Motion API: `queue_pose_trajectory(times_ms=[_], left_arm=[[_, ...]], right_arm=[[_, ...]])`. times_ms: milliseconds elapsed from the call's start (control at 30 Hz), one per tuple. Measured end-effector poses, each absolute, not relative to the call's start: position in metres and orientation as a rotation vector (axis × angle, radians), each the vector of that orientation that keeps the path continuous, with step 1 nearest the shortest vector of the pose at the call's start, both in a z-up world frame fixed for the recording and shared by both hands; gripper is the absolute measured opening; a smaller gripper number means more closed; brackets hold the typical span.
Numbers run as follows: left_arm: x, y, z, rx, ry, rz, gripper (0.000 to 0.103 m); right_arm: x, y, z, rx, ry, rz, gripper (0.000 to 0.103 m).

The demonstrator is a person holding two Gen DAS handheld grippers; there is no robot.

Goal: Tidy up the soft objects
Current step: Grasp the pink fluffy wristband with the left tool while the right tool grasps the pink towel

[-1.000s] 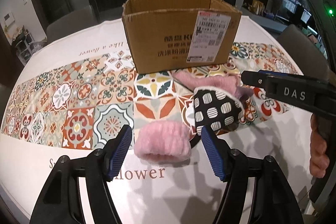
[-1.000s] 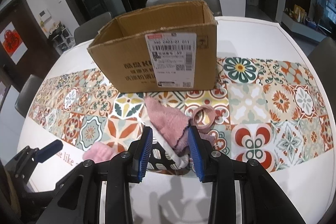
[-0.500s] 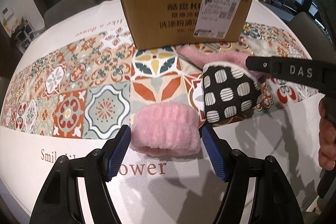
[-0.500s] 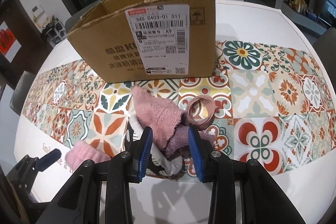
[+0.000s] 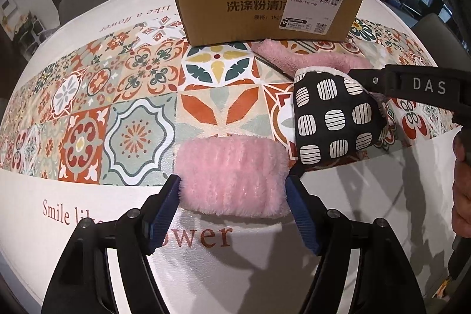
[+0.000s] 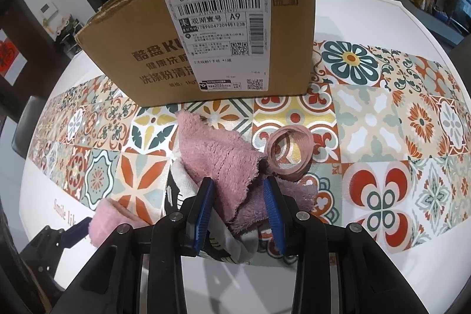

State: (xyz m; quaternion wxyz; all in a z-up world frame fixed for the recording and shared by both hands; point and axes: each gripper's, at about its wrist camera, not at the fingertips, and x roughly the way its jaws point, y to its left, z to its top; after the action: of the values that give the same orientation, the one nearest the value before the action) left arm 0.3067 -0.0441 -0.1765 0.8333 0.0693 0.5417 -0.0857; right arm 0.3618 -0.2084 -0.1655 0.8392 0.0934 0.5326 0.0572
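Observation:
My left gripper has its blue pads against both sides of a fluffy light-pink wristband on the table. That wristband also shows in the right wrist view. My right gripper straddles a pile of a dusty-pink towel, a mauve cloth and a black-and-white spotted pouch; its jaws stand around the towel without visibly squeezing it. A pink band loop lies beside the pile. A cardboard box stands behind.
A round table with a patterned tile runner and white cloth carries everything. Chairs and dark cabinets stand behind the box. The person's hand holds the right gripper at the left view's right edge.
Both grippers have moved forward and down. The left jaws have come in around the pink wristband and now touch it. The right jaws now reach around the towel pile.

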Motion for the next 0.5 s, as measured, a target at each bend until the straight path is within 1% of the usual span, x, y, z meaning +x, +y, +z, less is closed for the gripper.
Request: queue_pose_trajectory(times_ms=[133, 200, 300, 367, 400, 433, 500], left_arm=[[0.3062, -0.0426, -0.1795, 0.12, 1.159, -0.205, 0.062], [0.3049, -0.043, -0.1802, 0.118, 1.158, -0.216, 0.058], [0.3033, -0.0433, -0.1799, 0.114, 1.156, -0.226, 0.051], [0.3027, -0.0421, -0.1789, 0.101, 1.15, -0.224, 0.04], [0.3024, -0.0406, -0.1786, 0.089, 1.148, -0.224, 0.037], [0.3021, -0.0391, -0.1783, 0.077, 1.146, -0.224, 0.033], [0.3019, -0.0373, -0.1776, 0.062, 1.142, -0.222, 0.029]], right_arm=[[0.3612, -0.2071, -0.1676, 0.188, 1.129, 0.127, 0.033], [0.3606, -0.2056, -0.1682, 0.182, 1.132, 0.137, 0.021], [0.3596, -0.2015, -0.1681, 0.168, 1.132, 0.151, 0.014], [0.3584, -0.2008, -0.1676, 0.169, 1.13, 0.155, 0.01], [0.3576, -0.2005, -0.167, 0.167, 1.127, 0.154, 0.008], [0.3571, -0.2, -0.1664, 0.165, 1.124, 0.155, 0.007], [0.3558, -0.1985, -0.1646, 0.158, 1.118, 0.156, 0.006]])
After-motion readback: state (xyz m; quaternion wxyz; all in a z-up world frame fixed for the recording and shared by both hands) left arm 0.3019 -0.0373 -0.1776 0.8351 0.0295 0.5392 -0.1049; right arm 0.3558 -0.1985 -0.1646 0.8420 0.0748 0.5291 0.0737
